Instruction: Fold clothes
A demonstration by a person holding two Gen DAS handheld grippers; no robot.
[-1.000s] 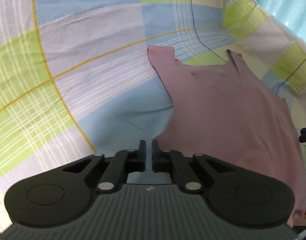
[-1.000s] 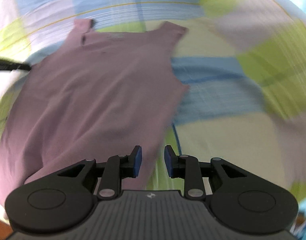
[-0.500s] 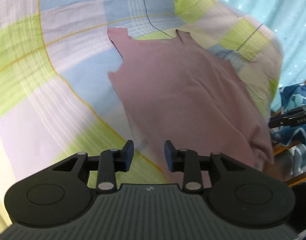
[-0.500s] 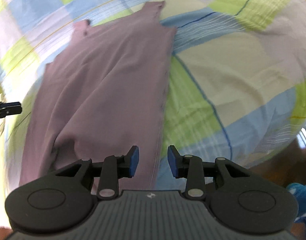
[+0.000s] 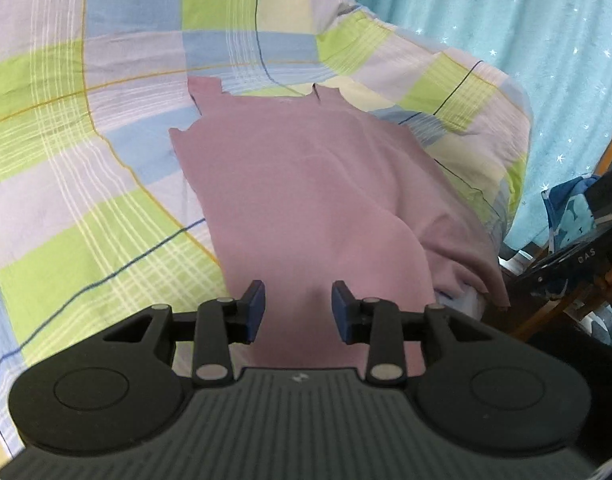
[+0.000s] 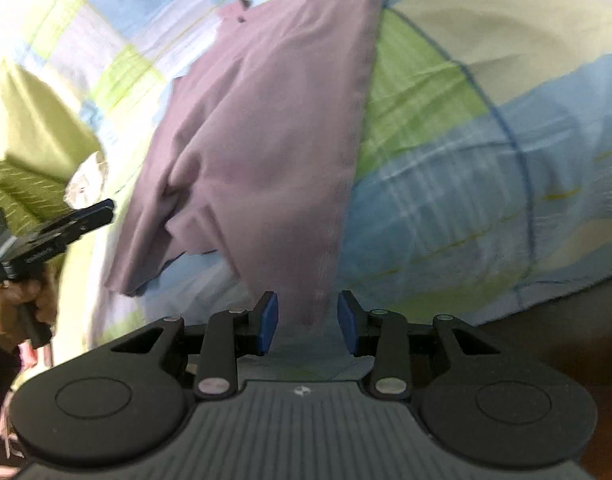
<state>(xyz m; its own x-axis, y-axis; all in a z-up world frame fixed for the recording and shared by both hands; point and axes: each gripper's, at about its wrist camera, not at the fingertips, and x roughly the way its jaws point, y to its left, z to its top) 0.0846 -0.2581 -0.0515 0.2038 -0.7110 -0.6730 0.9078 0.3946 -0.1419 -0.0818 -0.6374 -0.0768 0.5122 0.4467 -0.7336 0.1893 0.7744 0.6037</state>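
So there's just one piece of clothing here, a mauve sleeveless top, and it's lying spread out on a bed covered by one checked sheet in green, blue, lilac and cream squares. In the left wrist view the top is filling the middle of the frame, its two shoulder straps pointing toward the top of the picture and its hem end running down toward the lower middle, where the left gripper is sitting with its two blue-padded fingers spread wide over the fabric and nothing between them. The lower right part of the top is rumpled and drooping over the bed's edge. In the right wrist view the same top is running diagonally from the upper middle down to the lower middle, with a bunched fold on its left side. The right gripper is also standing wide apart, its two fingers flanking the hem corner without pinching it, as far as I can tell. At the left edge of that view, one hand is gripping the other gripper's handle. One turquoise curtain with little stars is hanging in the upper right of the left view.
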